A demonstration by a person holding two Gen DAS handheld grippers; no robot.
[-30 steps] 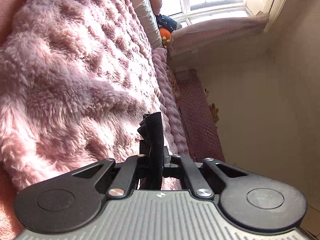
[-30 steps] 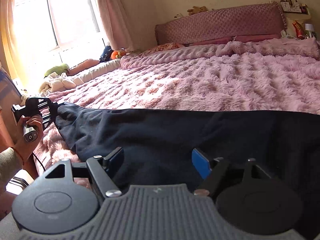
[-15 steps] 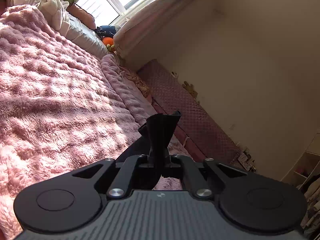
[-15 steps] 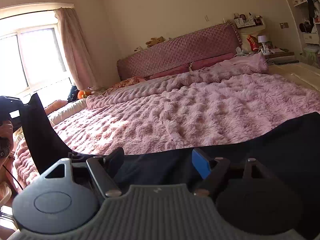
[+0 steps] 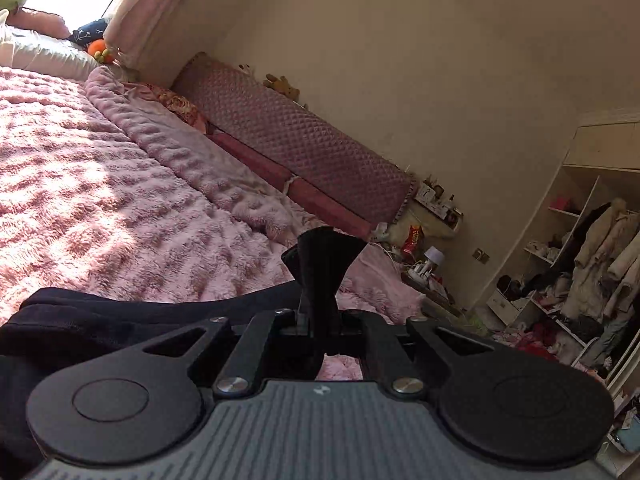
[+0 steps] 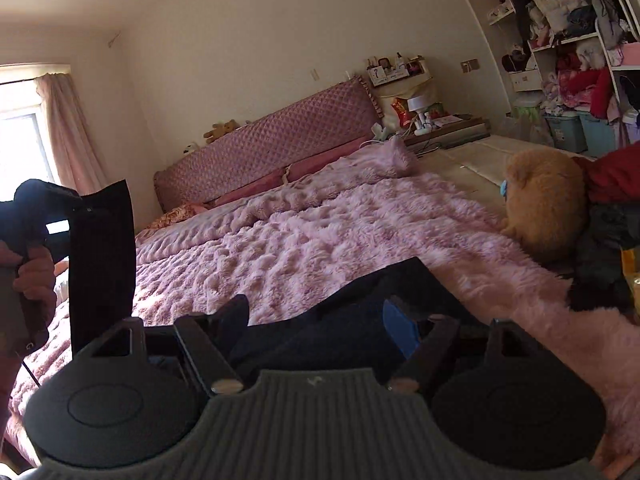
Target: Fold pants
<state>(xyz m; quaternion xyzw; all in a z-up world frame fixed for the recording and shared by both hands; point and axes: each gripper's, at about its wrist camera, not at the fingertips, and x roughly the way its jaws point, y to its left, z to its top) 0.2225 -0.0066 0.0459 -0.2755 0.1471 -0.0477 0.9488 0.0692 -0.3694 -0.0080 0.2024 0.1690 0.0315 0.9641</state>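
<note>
Black pants (image 6: 344, 328): dark, soft fabric, partly spread across fluffy pink blanket (image 6: 320, 240) on bed. One end lifted off bed, hanging as flat vertical strip at left in right wrist view. In left wrist view, pinched end fans out above closed fingers.

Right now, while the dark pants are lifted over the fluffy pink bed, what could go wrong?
The left gripper pinches only a small bit of the pants, so the cloth might slip out. The right gripper is open, with nothing pinned, so the rest may drag and bunch on the blanket.
</note>
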